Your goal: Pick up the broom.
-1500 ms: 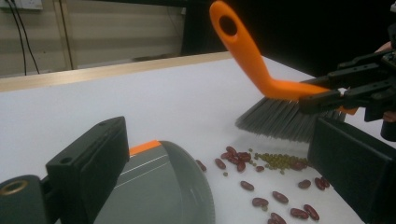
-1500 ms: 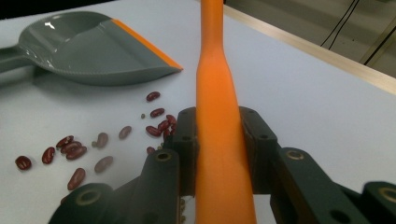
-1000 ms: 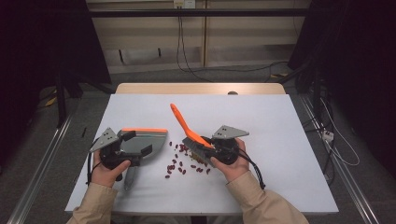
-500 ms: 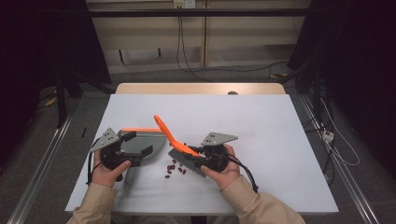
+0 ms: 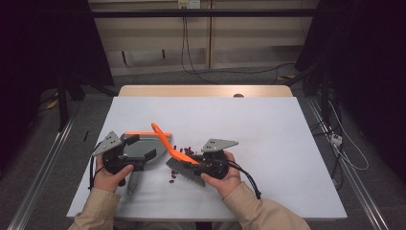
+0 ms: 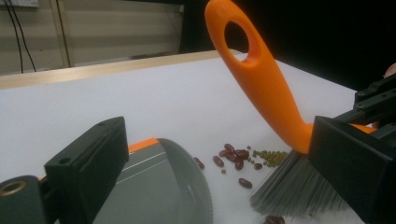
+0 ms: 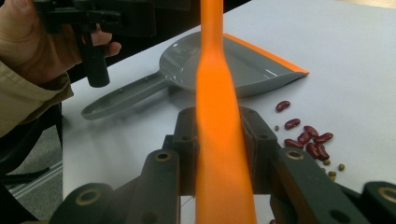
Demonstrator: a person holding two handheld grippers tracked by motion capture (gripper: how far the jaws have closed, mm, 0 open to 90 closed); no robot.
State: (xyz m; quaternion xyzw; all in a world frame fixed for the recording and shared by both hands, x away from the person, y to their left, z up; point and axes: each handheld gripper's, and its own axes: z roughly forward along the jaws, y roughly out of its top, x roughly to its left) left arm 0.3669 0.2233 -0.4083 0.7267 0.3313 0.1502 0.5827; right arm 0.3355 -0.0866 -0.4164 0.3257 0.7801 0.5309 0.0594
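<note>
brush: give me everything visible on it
The brush has an orange plastic handle with an oval hanging hole at its tip and a head of grey bristles. It is tilted, handle rising up and toward the left side of the table, bristles down on the white table among red beans and small green ones. The right tool is clamped on the handle just above the head. The bristles sit just right of the grey dustpan.

White surface (image 5: 268,143) with wooden far edge, grey floor (image 5: 158,79), pale panelled wall (image 5: 215,33), hanging cables (image 5: 184,43), dark sides
</note>
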